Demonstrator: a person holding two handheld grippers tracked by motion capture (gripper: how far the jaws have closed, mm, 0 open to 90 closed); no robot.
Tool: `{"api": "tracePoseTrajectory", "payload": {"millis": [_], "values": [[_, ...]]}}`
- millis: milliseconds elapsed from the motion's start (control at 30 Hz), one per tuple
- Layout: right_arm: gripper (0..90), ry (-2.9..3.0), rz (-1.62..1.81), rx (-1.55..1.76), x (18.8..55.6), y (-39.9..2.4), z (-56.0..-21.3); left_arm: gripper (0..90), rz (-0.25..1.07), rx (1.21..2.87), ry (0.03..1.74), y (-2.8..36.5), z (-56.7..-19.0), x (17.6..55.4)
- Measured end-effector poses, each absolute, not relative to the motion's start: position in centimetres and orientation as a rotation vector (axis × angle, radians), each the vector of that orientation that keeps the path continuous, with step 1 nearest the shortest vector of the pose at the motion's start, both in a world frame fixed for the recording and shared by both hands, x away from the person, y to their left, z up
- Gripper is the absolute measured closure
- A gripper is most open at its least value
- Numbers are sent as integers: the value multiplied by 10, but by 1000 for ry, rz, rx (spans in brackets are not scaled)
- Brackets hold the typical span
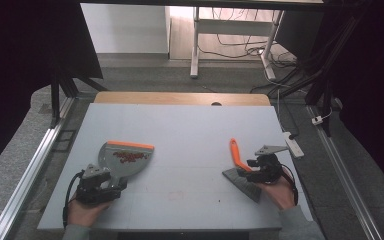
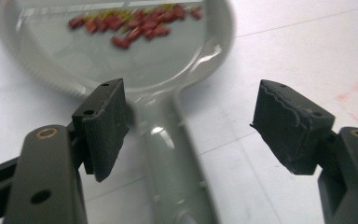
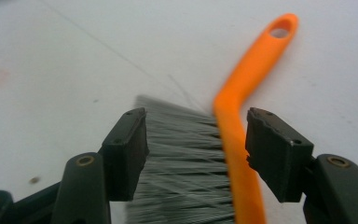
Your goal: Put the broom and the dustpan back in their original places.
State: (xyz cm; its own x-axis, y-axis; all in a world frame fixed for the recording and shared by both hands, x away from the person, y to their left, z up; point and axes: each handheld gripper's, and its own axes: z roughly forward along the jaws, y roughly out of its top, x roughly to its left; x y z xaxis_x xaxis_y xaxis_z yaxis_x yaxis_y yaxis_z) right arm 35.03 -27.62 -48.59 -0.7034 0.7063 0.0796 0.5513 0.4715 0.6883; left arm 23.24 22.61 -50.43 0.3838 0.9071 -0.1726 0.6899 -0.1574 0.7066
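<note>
Beans, small and red (image 1: pixel 129 157), lie heaped in the grey plastic dustpan with an orange front lip (image 1: pixel 126 159), and we start at our left tongs (image 1: pixel 114 186): their jaws stand apart, the pads clear of the dustpan's grey handle (image 2: pixel 170 154), which runs between them and straight away from us toward the pan. Our right tongs (image 1: pixel 250 169) are likewise spread wide, with the orange-handled hand brush with grey bristles (image 1: pixel 241 169) lying loose between the pads; its handle (image 3: pixel 242 112) bends up and away to the far side. Each tool lies under its own hand, well apart on the pale counter (image 1: pixel 190 130). From the gripper views we read the gaps at the pads; the high view gives us the brush resting right of the pan.
</note>
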Motion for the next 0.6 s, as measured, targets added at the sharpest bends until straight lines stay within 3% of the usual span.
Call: {"api": "tracePoseTrajectory", "payload": {"millis": [233, 600], "values": [[401, 2542, 1089, 964, 331, -269, -485, 283, 302, 1971, 1236, 215, -504, 237], [404, 2529, 1149, 901, 322, -270, -486, 281, 264, 1996, 1174, 212, -503, 241]]}}
